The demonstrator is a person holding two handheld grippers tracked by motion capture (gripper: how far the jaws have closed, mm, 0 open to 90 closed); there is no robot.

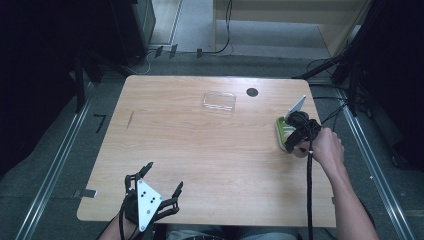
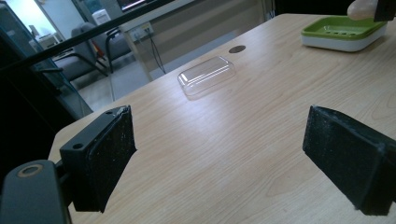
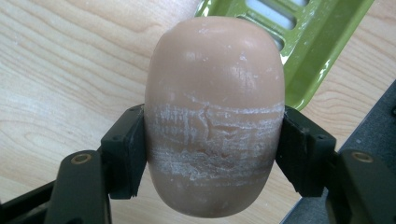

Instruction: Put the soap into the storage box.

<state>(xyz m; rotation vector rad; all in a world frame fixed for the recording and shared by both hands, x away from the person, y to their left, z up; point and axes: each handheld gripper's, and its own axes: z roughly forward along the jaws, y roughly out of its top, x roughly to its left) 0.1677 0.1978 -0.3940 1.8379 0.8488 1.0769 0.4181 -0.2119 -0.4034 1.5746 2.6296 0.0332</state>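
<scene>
A pale wooden table [image 1: 210, 150] stands on a grey floor between dark equipment racks, with cables trailing across the floor beyond its far edge. Near the far edge, about midway along it, lies a clear plastic lid [image 1: 219, 101], with a small dark round hole [image 1: 252, 92] in the tabletop just beside it toward the far right corner. Against the right edge sits a green soap dish [image 1: 281, 129] with a slotted insert on a white base. The right gripper [image 3: 212, 154], held in the person's right hand [image 1: 325, 147], is clamped across the middle of a beige oval soap bar [image 3: 215, 93]; its pads [image 3: 126, 154] press on both sides where the soap surface is scuffed white. The bar hangs just beside the near end of the dish, over bare wood rather than over the slots. The left gripper [image 1: 152, 192] hovers at the near edge toward the left corner, its jaws wide apart and holding nothing.

Step in hand, as judged: carrying the soap to the dish. The next move calls for shifting the bar over the slotted insert, lowering it until it rests flat, then releasing. The lid, well apart from the dish, would plausibly be fetched afterwards by the free gripper.
</scene>
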